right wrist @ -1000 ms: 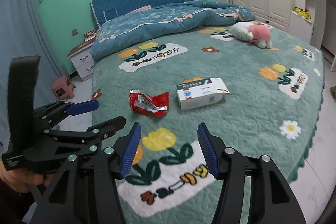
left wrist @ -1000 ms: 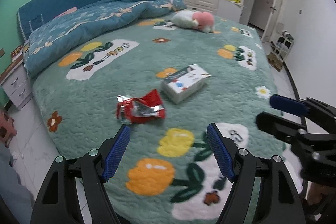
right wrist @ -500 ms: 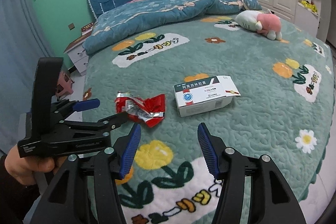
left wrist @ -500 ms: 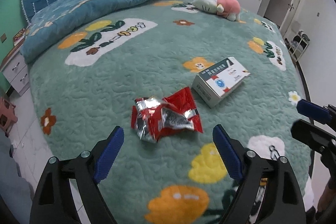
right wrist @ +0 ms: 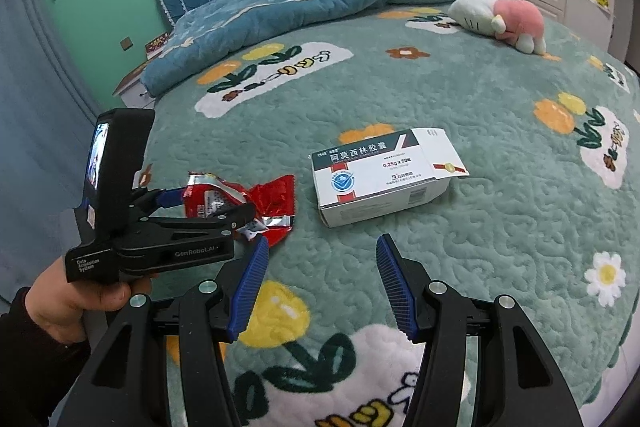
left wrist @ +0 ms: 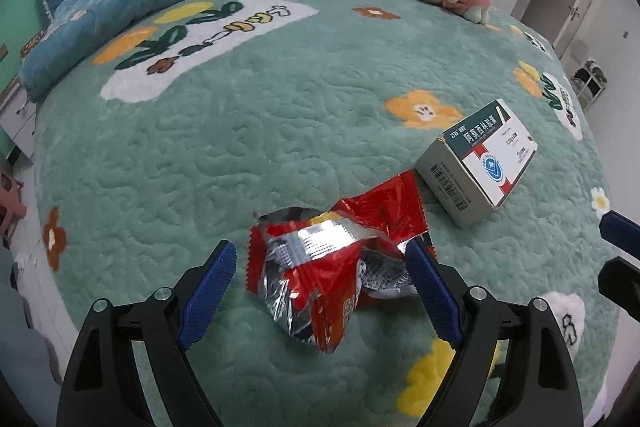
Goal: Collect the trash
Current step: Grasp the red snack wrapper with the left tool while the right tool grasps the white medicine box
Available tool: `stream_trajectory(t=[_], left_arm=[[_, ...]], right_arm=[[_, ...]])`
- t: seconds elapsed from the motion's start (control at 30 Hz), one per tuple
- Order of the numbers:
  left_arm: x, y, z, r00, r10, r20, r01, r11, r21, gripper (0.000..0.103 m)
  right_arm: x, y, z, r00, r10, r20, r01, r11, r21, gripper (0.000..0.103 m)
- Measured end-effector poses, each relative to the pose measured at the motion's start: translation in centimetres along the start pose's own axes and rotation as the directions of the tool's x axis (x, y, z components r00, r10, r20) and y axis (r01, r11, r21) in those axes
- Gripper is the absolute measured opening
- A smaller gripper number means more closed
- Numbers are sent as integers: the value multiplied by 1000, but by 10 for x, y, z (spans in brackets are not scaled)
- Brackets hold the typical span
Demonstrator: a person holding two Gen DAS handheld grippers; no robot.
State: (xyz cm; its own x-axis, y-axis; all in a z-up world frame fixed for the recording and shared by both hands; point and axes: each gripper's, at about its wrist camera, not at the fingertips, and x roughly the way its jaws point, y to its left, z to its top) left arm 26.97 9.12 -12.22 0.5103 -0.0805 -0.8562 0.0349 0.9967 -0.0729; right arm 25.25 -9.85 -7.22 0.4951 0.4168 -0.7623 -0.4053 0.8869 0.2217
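the left tongs [left wrist: 320, 267] stood wide apart around the wrapper [left wrist: 336, 263] on the bed [left wrist: 248, 131], one pad on each side; the right pad seemed to brush the foil, though contact was hard to judge. the likely fault: the crumpled foil was thin and springy, so a shallow closing could pinch only an edge and let it slip, or press it into the soft cover. just right of the wrapper lay the box [right wrist: 380, 175], apart from it, its end flap open; a grip there could crush it. the right tongs [right wrist: 320, 271] were also wide apart, holding nothing, short of the box and touching nothing.
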Motion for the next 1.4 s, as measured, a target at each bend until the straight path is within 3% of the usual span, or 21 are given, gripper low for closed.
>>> stream_trajectory(t=[0.03, 0.1, 0.27, 0.37, 0.47, 0.57, 0.63, 0.73, 0.77, 0.83, 0.9, 1.0, 1.1, 1.17, 1.27, 1.4], left_arm=[[2, -1, 0, 1000, -28, -6, 28, 1000, 8, 73], [5, -2, 2, 1000, -28, -7, 28, 1000, 13, 67], [10, -4, 3, 997, -77, -26, 78, 997, 23, 30], [8, -7, 3, 996, -88, -28, 88, 996, 29, 22], [4, -8, 5, 995, -96, -21, 96, 995, 21, 22], [-1, -4, 8, 994, -111, -16, 112, 993, 39, 22], [-2, -1, 10, 992, -122, -20, 123, 991, 55, 22], [-5, 9, 13, 991, -133, -14, 134, 989, 62, 22], [-6, 12, 14, 991, -135, -7, 136, 989, 66, 22], [-6, 15, 16, 989, -147, -9, 147, 986, 75, 22], [-4, 19, 19, 987, -159, -6, 159, 984, 80, 22], [0, 21, 24, 984, -176, -5, 176, 980, 89, 22], [5, 24, 29, 981, -195, 1, 194, 977, 92, 22], [9, 24, 30, 979, -203, -3, 202, 975, 96, 22], [16, 23, 30, 978, -210, -15, 210, 974, 90, 22], [17, 22, 28, 978, -207, -19, 208, 974, 93, 22]], right_arm=[[2, -1, 0, 1000, 0, -1, 0, 1000, 2, 57], [5, -2, 2, 1000, -1, -2, 1, 1000, 1, 57], [12, -4, 8, 1000, -8, -13, 8, 1000, -29, 57], [15, -5, 13, 999, -27, -16, 26, 998, -60, 57], [20, -7, 18, 999, -27, -27, 26, 999, -35, 58], [28, -8, 24, 998, -63, -15, 64, 997, 47, 74], [38, -10, 26, 997, -78, -12, 79, 985, 153, 74], [54, -16, 31, 997, -67, -36, 75, 935, 347, 76], [62, -19, 34, 998, -51, -46, 66, 901, 428, 76], [69, -21, 38, 996, -63, -56, 83, 864, 497, 78], [75, -25, 43, 992, -101, -70, 123, 818, 562, 90], [83, -36, 43, 986, -134, -94, 162, 699, 697, 91], [97, -36, 51, 982, -151, -113, 185, 656, 732, 91], [105, -34, 55, 978, -169, -126, 206, 654, 728, 91], [124, -33, 53, 975, -152, -163, 223, 682, 696, 91], [122, -37, 42, 987, -94, -127, 155, 737, 658, 78]])
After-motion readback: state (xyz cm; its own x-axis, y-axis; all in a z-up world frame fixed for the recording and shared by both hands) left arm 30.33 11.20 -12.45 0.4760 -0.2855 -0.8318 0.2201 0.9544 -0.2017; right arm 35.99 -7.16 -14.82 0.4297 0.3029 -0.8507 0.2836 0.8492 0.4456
